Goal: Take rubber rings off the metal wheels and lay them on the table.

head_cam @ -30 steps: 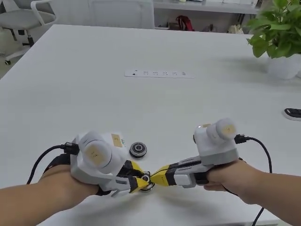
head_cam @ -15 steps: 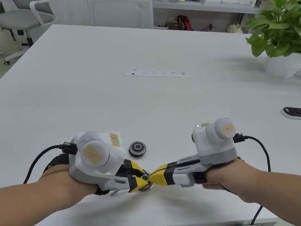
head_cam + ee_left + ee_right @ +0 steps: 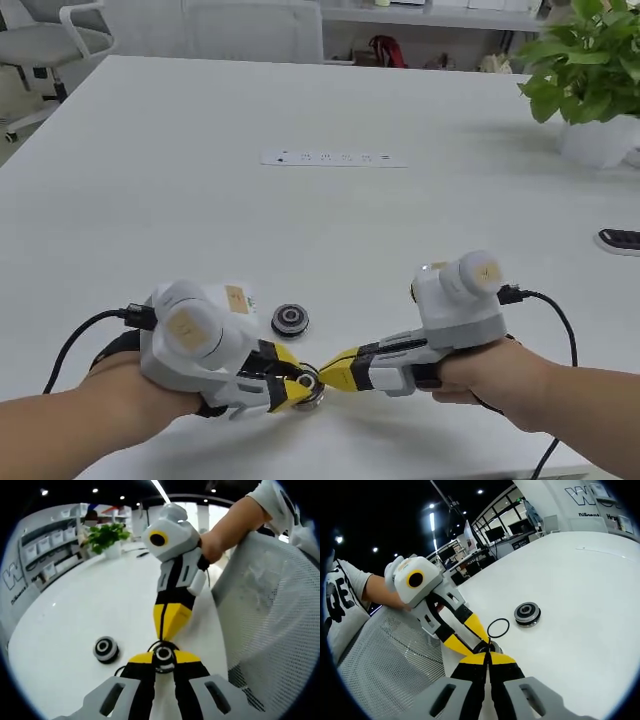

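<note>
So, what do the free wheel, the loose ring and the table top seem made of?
Free wheel: likely metal, shiny grey rings, dark band. Loose ring: probably rubber, thin, matte black. Table top: smooth white, faintly glossy, perhaps laminate.

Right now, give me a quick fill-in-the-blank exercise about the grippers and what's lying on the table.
1. The left gripper is shut on a metal ____.
2. The right gripper meets it tip to tip, with its jaws ____.
3. A loose rubber ring lies flat on the ____.
4. The second wheel stands where ____ gripper touches it.

Missing words: wheel; shut; table; neither.
</note>
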The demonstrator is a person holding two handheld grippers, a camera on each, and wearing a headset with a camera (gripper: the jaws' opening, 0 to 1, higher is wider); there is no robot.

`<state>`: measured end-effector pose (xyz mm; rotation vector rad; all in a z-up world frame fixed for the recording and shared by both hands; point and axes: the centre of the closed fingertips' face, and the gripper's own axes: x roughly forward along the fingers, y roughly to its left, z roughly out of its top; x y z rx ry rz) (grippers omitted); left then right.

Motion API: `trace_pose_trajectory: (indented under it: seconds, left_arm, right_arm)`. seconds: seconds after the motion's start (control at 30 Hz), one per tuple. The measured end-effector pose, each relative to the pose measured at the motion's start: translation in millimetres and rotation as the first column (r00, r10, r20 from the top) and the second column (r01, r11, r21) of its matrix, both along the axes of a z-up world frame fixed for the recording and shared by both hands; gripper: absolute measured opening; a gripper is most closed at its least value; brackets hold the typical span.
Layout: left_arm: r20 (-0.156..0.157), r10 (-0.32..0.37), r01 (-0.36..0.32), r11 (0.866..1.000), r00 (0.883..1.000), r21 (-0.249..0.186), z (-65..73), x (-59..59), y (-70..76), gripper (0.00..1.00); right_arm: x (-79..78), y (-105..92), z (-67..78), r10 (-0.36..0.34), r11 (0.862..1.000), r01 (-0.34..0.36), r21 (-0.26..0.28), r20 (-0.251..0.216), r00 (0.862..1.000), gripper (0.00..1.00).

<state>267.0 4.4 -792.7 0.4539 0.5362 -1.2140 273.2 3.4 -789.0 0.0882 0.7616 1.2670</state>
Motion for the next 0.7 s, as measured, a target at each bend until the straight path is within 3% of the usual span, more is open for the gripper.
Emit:
trace_pose_trajectory:
  seconds: [0.7]
  left_arm:
    - [-0.015, -0.004, 0.003, 0.999, 1.0, -0.051, 18.5, -3.4, 8.7, 0.28]
  right_arm:
    - [3.3, -0.3, 6.5, -0.016, 0.999, 0.016, 0.03, -0.005, 1.0, 0.0]
